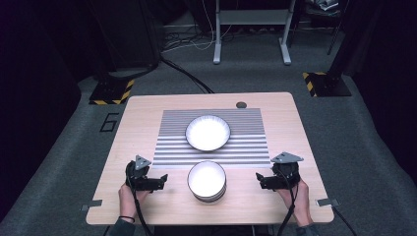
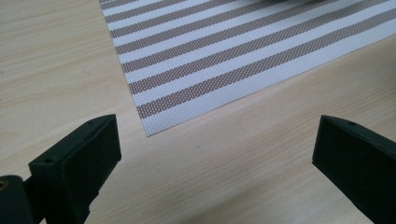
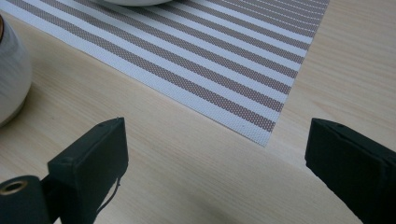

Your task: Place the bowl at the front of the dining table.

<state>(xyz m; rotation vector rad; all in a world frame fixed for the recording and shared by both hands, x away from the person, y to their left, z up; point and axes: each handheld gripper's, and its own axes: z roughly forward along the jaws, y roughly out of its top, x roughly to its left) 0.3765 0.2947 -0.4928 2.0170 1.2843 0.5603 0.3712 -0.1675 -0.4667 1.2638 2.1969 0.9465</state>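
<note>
Pale wooden desk [image 1: 147,105], striped mat [image 1: 167,152], two white bowls.
We hold left gripper [image 1: 158,181] and right gripper [image 1: 261,181] empty, jaws wide apart, flanking the near bowl [image 1: 207,181], equally close; the far bowl [image 1: 208,132] sits on the mat.

Lab or studio, dark curtained surround, hazard-striped stand bases [image 1: 112,92], floor cables [image 1: 187,74], wooden table [image 1: 142,110]
</note>
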